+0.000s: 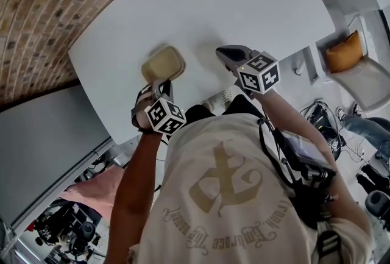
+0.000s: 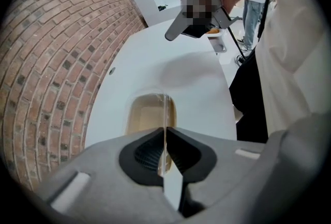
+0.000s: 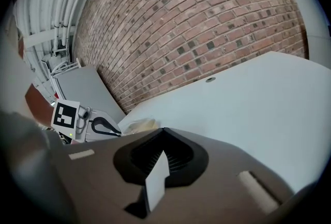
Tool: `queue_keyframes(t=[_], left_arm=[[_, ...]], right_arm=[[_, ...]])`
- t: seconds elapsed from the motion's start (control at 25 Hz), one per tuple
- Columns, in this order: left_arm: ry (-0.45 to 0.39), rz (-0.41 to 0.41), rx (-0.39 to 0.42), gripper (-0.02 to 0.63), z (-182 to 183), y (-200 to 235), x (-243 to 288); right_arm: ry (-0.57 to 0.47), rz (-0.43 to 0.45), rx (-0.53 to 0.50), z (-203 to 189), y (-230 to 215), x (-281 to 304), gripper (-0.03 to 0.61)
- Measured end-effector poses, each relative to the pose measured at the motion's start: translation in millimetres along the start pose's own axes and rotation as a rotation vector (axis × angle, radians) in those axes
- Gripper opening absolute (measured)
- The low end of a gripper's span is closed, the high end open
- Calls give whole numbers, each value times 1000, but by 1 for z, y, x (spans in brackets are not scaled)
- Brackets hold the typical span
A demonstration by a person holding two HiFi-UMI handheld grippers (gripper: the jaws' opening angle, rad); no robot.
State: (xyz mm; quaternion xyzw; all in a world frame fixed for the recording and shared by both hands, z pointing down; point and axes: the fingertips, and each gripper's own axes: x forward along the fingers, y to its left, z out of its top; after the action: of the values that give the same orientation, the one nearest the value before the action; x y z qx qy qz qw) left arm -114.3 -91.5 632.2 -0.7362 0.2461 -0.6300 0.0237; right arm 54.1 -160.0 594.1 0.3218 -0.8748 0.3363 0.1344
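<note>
Left gripper view: the left gripper [image 2: 165, 139] is pinched onto the thin clear lid edge of a tan tray [image 2: 146, 116] lying just ahead on the table [image 2: 192, 79], its long axis seemingly pointing away. Likely mid lid-lift, which calls for a steady upward pull. The right gripper [image 1: 222, 53], closed and empty, hovers alongside

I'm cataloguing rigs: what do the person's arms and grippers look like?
The left gripper and right gripper are grey, with black ribbed claw pads and a cube of black-and-white square markers each. Arms are bare below a cream printed T-shirt.
</note>
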Motion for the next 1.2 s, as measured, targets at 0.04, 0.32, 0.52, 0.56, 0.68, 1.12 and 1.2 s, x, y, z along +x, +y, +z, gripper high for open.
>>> queue_keyframes(t=[0.04,0.32,0.52,0.56,0.68,1.12,1.2], left_arm=[[-4,9,-4,18,1,0,-3],[-27,91,-41,18,5,8,-21],[-43,151,-92,18,13,14,-42],[-47,164,-107,18,14,16,-46],[-66,195,-159,18,17,19,-60],[-116,297,-311,18,-5,20,-100],[-119,305,-335,18,-14,17,-104]], right_arm=[[0,3,-4,0,1,-1,9],[11,37,-38,2,3,-5,8],[15,77,-72,8,8,-8,8],[17,87,-80,11,8,-8,8],[15,109,-91,17,9,-8,8],[-11,151,-172,42,36,-2,8],[-11,152,-184,44,44,-2,8]])
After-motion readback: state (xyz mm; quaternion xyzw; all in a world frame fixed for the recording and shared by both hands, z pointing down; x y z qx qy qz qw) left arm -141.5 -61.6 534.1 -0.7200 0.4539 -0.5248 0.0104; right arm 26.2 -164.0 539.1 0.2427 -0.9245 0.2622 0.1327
